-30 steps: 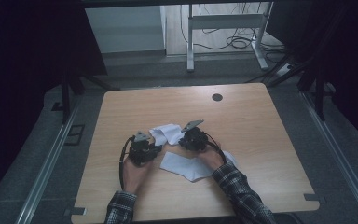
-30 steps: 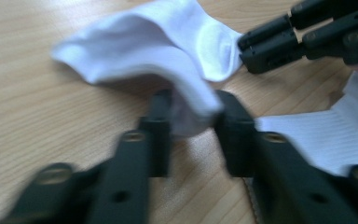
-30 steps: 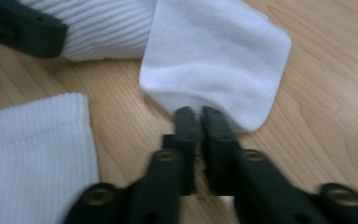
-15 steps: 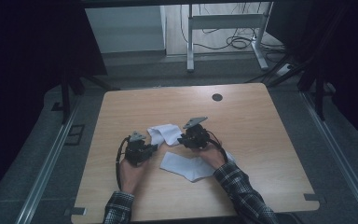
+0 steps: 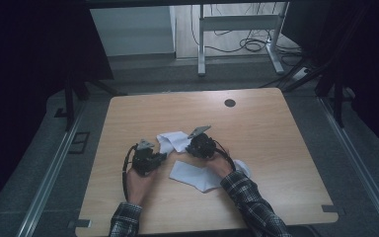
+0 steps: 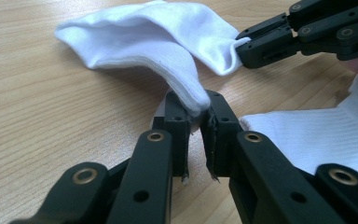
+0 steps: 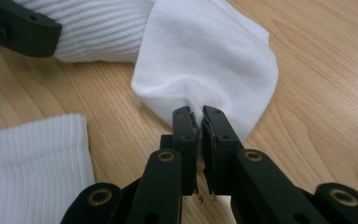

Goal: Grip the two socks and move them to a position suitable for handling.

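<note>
1. Landmark: the small dark round hole (image 5: pixel 230 102) near the far edge of the light wooden counter (image 5: pixel 286 148). All positions below are referenced to it.
2. Left hand-held gripper (image 5: pixel 162 157) – located on the person's side of the hole and toward the left. In the left gripper view its jaws stand narrow, pinched on a ribbed edge of the crumpled white cotton sock (image 6: pixel 149 37).
3. Right hand-held gripper (image 5: pixel 189 146) – located on the person's side of the hole, nearer to it than the left unit. In the right gripper view its jaws are nearly together, clamping a smooth fold of the same sock (image 7: pixel 205 60).
4. Crumpled white sock (image 5: pixel 173 140) – held between the two gripper tips, on the person's side of the hole and slightly left of it. Its middle sags to the counter surface.
5. Second white ribbed sock (image 5: pixel 197 175) – lies flat on the counter, farther from the hole than the crumpled sock, just beside both grippers. The right forearm, in a plaid sleeve (image 5: pixel 249 202), lies across part of it.
6. Both hands grip the tool bodies from the person's side of the counter.
</note>
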Motion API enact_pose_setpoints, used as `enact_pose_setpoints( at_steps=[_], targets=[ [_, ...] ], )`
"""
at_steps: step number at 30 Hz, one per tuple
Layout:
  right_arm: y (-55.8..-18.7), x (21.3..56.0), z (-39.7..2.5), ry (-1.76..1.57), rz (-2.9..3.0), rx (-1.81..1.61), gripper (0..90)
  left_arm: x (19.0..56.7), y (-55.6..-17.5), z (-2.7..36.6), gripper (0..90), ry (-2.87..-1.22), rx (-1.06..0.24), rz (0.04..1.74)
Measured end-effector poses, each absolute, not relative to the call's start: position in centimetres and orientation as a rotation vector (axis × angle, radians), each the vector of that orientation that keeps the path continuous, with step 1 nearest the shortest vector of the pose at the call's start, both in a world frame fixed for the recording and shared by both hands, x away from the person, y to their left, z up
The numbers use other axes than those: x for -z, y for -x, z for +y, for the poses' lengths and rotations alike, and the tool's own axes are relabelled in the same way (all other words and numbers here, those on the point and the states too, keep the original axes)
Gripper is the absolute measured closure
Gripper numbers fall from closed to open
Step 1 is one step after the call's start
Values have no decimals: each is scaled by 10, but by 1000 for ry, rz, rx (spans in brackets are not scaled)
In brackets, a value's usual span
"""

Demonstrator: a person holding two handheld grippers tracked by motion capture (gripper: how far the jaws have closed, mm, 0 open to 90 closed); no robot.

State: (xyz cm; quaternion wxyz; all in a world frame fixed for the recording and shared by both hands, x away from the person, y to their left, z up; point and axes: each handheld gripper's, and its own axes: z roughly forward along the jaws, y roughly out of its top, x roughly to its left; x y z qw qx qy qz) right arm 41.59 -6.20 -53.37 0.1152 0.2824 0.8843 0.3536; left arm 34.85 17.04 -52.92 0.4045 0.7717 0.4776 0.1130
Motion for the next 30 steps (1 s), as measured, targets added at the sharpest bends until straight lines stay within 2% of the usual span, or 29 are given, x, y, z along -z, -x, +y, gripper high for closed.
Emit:
enact_pose_setpoints(
  at_steps=[6,11,21,25,27,28,30],
  targets=[
    [-411,520,-69,-820,2551,-1081,836,522,-348,175,812,-1944,-303,1212],
    [-401,488,-84,-804,2476,-1161,834,509,-345,180,806,-1940,-325,1202],
    [-394,450,-119,-880,2358,-1179,830,490,-344,192,778,-1936,-331,1230],
    [-408,460,-132,-1020,2345,-1157,803,504,-364,190,623,-1980,-358,1344],
    [-422,478,-138,-1109,2341,-1082,667,512,-371,191,490,-1989,-360,1382],
    [-422,478,-138,-1109,2341,-1082,667,516,-373,192,490,-1981,-352,1395],
    [-427,490,-143,-1144,2336,-1043,621,520,-373,194,432,-1970,-355,1409]
  ],
)
